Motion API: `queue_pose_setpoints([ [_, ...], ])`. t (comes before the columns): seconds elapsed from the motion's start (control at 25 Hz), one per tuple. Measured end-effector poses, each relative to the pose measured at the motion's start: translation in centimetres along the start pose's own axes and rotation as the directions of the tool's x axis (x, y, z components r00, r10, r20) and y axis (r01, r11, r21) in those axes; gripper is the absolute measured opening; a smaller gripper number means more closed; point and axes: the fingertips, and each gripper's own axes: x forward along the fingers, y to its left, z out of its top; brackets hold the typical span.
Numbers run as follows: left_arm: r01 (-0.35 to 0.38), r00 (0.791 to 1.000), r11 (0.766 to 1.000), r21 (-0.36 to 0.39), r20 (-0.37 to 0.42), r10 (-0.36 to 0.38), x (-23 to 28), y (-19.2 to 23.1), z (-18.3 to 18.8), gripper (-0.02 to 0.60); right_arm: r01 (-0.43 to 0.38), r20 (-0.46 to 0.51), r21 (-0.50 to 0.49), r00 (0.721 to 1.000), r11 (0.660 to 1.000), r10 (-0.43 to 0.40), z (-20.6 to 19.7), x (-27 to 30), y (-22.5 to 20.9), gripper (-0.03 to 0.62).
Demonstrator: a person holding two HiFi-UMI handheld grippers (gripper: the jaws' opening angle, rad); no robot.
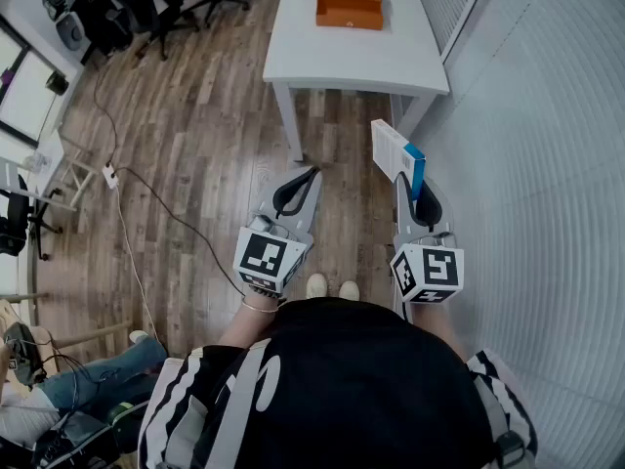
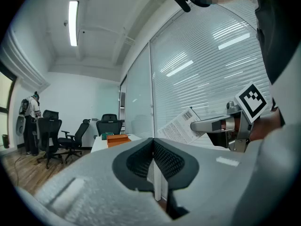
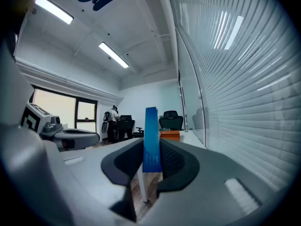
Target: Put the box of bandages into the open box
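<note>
The white table (image 1: 342, 59) sits at twelve o'clock, the orange open box (image 1: 349, 4) on it. Our right gripper (image 1: 409, 182) squeezes the box of bandages (image 1: 395, 152) at one o'clock. Our left gripper (image 1: 309, 177) is pinched closed, empty. We think we're carrying it over: next, walk closer.

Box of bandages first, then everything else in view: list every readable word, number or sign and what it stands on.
No text can be read.
box of bandages: fine print and a barcode on its white face, too small to read.
marker cubes: black-and-white square patterns, no words.
orange box: no print visible.
</note>
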Motion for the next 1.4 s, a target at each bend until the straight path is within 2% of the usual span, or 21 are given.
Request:
queue_pose_setpoints([
  [0.76,0.007,1.000,1.000,-0.019,0.006,-0.007,-0.1,0.7,0.4,0.002,0.003,0.016,-0.001,1.000,1.000,-0.003,0.1,0.3,0.4,0.084],
  [0.88,0.011,1.000,1.000,-0.018,0.009,-0.011,0.0,0.5,0.1,0.002,0.000,0.026,0.040,1.000,0.999,-0.001,-0.4,0.4,0.1,0.084],
  [1.16,0.026,0.999,1.000,-0.012,0.027,-0.026,-0.3,3.6,1.3,0.002,0.012,0.051,0.062,0.999,0.998,-0.015,1.2,2.1,2.0,0.084],
  [1.4,0.070,0.997,0.997,-0.037,0.045,-0.069,-1.8,3.1,1.2,0.002,0.033,0.069,0.059,0.997,0.998,-0.038,0.9,0.8,3.5,0.084],
])
